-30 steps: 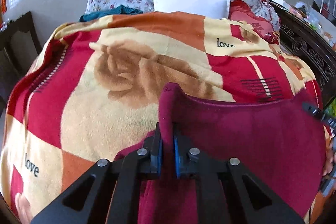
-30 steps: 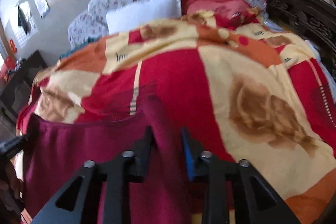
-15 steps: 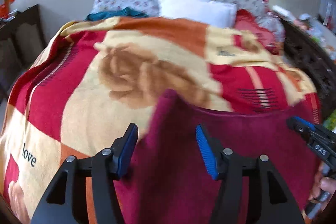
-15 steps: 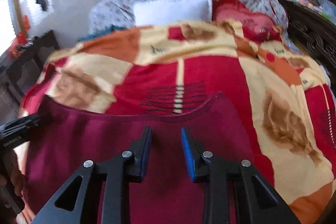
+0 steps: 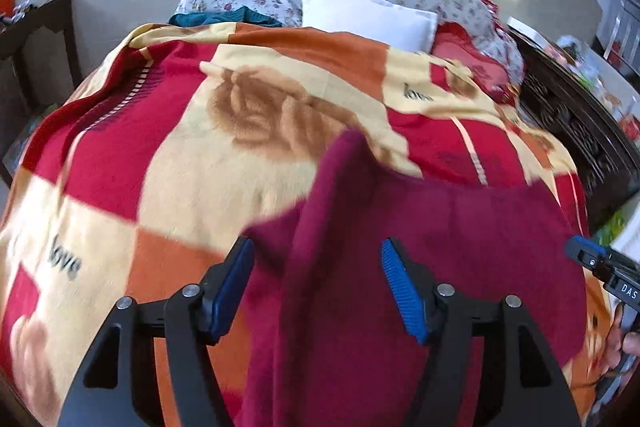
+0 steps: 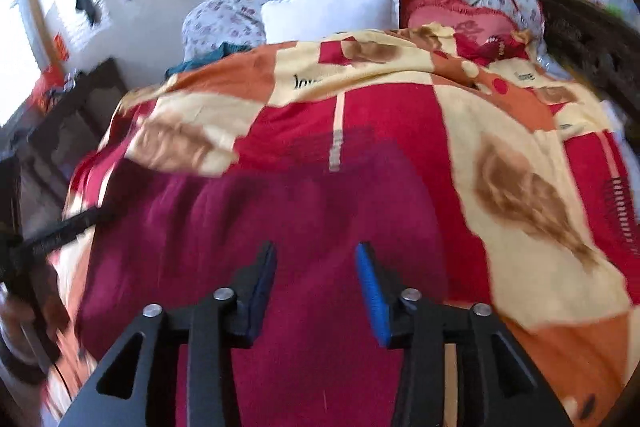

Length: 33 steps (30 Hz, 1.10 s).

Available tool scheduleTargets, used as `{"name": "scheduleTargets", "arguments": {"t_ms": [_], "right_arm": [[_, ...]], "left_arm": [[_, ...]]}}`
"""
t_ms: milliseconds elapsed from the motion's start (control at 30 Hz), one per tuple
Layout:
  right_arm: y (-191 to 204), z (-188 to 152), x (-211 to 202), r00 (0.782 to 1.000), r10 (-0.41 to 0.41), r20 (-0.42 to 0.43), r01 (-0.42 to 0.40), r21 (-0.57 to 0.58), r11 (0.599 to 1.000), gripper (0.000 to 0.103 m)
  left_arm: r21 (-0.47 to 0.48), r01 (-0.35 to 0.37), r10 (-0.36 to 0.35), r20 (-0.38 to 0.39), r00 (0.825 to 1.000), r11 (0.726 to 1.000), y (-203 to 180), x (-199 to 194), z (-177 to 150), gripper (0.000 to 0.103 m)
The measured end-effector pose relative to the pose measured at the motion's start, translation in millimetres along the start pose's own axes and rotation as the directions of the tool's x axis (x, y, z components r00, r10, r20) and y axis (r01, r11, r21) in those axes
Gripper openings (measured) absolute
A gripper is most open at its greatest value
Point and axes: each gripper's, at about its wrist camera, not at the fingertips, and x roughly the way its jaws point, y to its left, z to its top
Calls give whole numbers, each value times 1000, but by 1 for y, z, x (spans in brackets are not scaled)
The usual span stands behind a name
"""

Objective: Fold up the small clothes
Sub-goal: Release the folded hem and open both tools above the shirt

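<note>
1 maroon garment (image 5: 420, 247) flat on blanket (image 5: 200, 167), raised fold at 11 o'clock. 2 grippers: left gripper (image 5: 316, 287) & right gripper (image 6: 316, 283) both released, jaws spread.

Each black hand-held gripper (image 5: 316, 287) has ribbed blue pads (image 5: 404, 293) and silver screws (image 5: 443, 289).

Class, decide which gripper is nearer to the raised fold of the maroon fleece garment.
Left. The left gripper is open with the raised fold of the maroon fleece garment just ahead between its fingers. The right gripper is open over the garment's flatter part, farther away.
</note>
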Motion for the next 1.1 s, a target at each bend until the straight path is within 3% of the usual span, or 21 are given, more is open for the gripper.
{"name": "scheduleTargets", "arguments": {"t_ms": [133,267,400,500,600,733,933,1100], "right_arm": [[5,-43,-22,999,-15,-44,13,-45,999,47],[0,-79,-5,991,-101,-88,93,-100,991,46],[3,-81,-10,990,-126,-70,120,-84,989,47],[17,-83,-37,997,-70,-42,67,-78,995,47],[26,-98,-51,997,-66,-46,60,-103,993,54],[15,-121,-25,989,-82,-120,72,-87,994,55],[24,-109,-39,990,-76,-115,70,-53,996,56],[61,-84,-44,996,71,-52,-73,-52,996,56]], "left_arm": [[30,15,-15,-22,1000,999,2,-26,-41,70],[47,-19,24,-99,995,999,5,-14,-77,70],[-33,-15,10,-131,991,999,20,-1,-93,76],[-91,23,-33,-114,993,996,30,-21,-96,76],[-71,18,-23,-82,996,997,35,-42,-108,76],[-41,4,-8,-110,994,999,36,-38,-123,79],[-99,19,-31,-115,993,995,43,-39,-123,80],[-141,40,-51,-81,995,989,48,-48,-121,80]]}}
